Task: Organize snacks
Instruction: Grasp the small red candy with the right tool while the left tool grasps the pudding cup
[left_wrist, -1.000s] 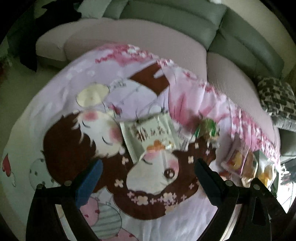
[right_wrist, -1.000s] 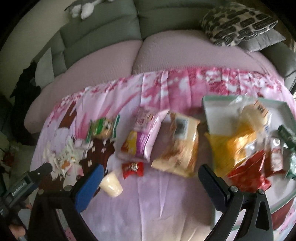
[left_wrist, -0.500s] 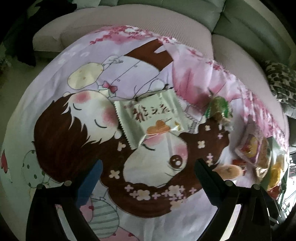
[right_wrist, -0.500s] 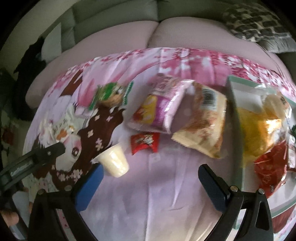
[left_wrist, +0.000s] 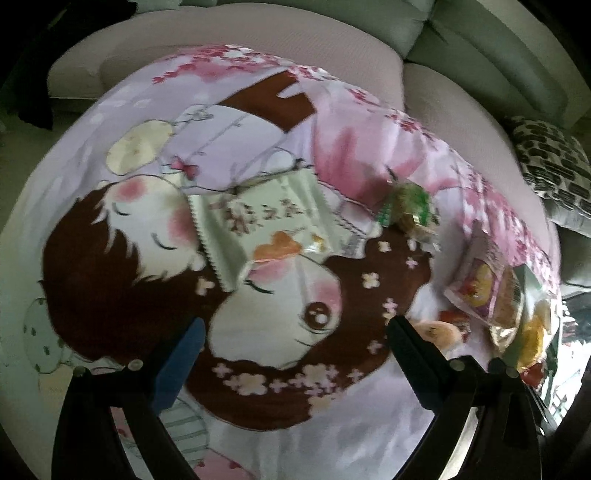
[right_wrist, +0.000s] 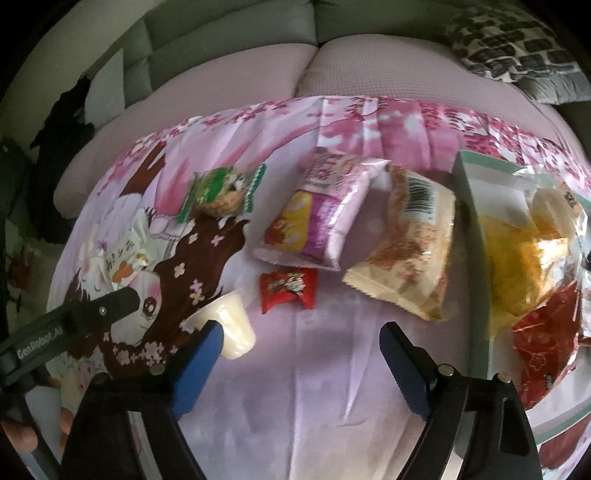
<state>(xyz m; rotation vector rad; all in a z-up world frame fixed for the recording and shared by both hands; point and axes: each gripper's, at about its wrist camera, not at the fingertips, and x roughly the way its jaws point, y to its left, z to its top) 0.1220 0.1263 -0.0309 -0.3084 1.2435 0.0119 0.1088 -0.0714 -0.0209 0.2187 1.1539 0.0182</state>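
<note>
- The snacks lie loose on a cartoon-print cloth (right_wrist: 332, 387) spread over a pale pink sofa seat (right_wrist: 369, 70).
- The right gripper (right_wrist: 301, 341) points steeply down at the cloth; its jaws have just been narrowing but stand apart, with nothing but bare cloth between them.
- Just ahead of it, slightly left of its midline, lies a small red candy wrapper (right_wrist: 290, 288).
- At the tip of its left finger, a cream jelly cup (right_wrist: 231, 326) lies tipped on its side, outside the gap; whether the finger touches it cannot be told.
- Further ahead, a pink and purple packet (right_wrist: 321, 221) lies with a tan snack bag (right_wrist: 413, 251) just to its right, their edges meeting.
- Ahead and to the left sits a green-wrapped round snack (right_wrist: 221, 195).
- To the right, a pale green-rimmed tray (right_wrist: 476, 258) holds a clear bag of yellow snacks (right_wrist: 524, 251) and a red packet (right_wrist: 543, 343).
- The left gripper (left_wrist: 295, 334) hangs over the cloth's cartoon face, its jaws spread wide and pinching nothing.
- Ahead of it, well clear of its tips, lies a pale green sachet (left_wrist: 258, 229) with dark lettering.
- The same green-wrapped snack (left_wrist: 406, 208) lies ahead to its right.
- A patterned cushion (right_wrist: 513, 40) rests on the sofa at the far right.
- Fingers of a hand (right_wrist: 22, 435) show under the left gripper's frame.
</note>
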